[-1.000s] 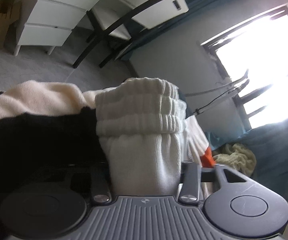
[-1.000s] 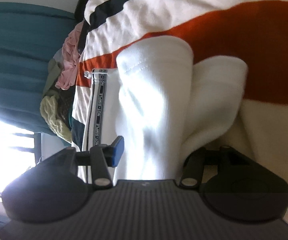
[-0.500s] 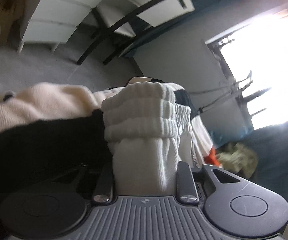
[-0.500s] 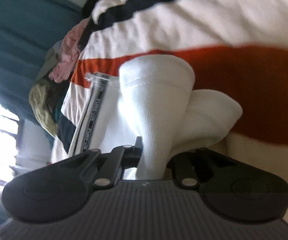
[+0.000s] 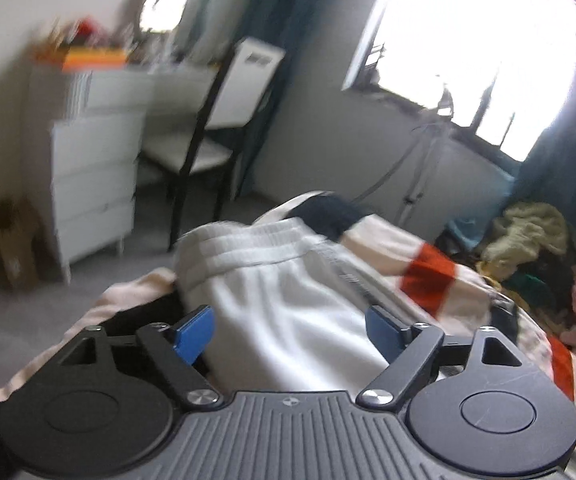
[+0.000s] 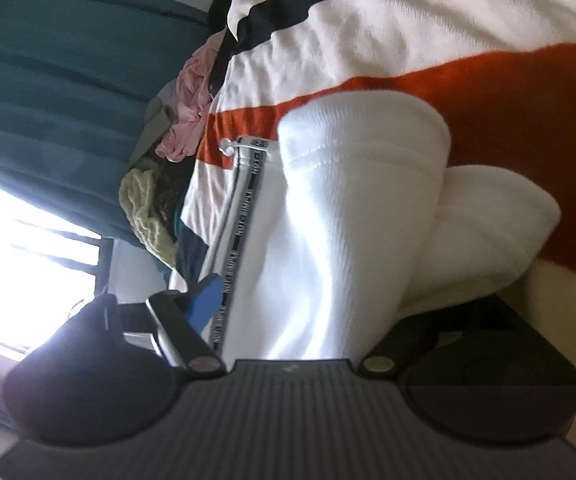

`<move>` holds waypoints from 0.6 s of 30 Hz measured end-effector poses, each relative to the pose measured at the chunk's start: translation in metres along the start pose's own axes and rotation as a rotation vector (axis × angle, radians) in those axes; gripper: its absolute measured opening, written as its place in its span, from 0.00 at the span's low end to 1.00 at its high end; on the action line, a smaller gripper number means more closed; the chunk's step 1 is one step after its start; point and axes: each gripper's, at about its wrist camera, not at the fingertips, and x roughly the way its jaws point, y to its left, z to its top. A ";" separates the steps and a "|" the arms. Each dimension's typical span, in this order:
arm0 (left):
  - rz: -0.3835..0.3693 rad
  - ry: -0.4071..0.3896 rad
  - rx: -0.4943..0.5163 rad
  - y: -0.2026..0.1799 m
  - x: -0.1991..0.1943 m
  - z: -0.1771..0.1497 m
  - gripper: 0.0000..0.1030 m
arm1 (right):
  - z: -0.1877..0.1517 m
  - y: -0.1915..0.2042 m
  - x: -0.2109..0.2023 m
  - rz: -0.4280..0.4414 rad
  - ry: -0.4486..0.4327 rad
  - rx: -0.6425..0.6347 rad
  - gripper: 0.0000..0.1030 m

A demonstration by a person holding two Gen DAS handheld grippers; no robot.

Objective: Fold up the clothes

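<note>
Left gripper [image 5: 290,330]: its 2 blue-padded fingers [image 5: 192,332] are spread wide, 1 on each side of the white garment, neither pressing it.
Right gripper [image 6: 304,300]: jaws stand apart; only the blue pad of the left finger [image 6: 206,300] is visible, the other finger is hidden behind cloth.
White garment [image 5: 288,312]: folded white trousers lying straight ahead of the left gripper, ribbed elastic waistband [image 5: 244,244] at the far end; the view is blurred.
White garment, right view [image 6: 348,220]: a thick folded bundle fills the gap between the right gripper's fingers and runs forward from it; a printed side stripe [image 6: 244,232] runs along its left edge, just beside the blue pad.
Blanket [image 6: 408,40]: cream with orange and dark navy stripes, under the garment and spreading ahead and to the right of both grippers.
Clothes heap [image 5: 528,240]: pale yellow, pink and dark pieces, far right of the left gripper.
Chair [image 5: 224,120]: black frame, white seat, ahead and to the left.
Drawer unit [image 5: 92,184]: white, left of the chair.
Window [image 5: 468,40]: bright, ahead and to the upper right.
</note>
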 end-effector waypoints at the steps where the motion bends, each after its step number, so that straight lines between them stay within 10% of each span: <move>1: -0.019 -0.020 0.033 -0.014 -0.009 -0.006 0.83 | 0.000 0.001 0.003 0.000 -0.005 -0.014 0.79; 8: -0.306 0.057 0.233 -0.111 -0.018 -0.085 0.84 | -0.001 0.014 0.019 -0.018 -0.020 -0.163 0.82; 15: -0.232 0.220 0.474 -0.153 0.037 -0.158 0.88 | 0.004 0.015 -0.002 0.263 -0.089 -0.076 0.81; 18: -0.211 0.228 0.491 -0.152 0.043 -0.164 0.91 | 0.004 0.012 -0.002 0.174 -0.069 -0.069 0.80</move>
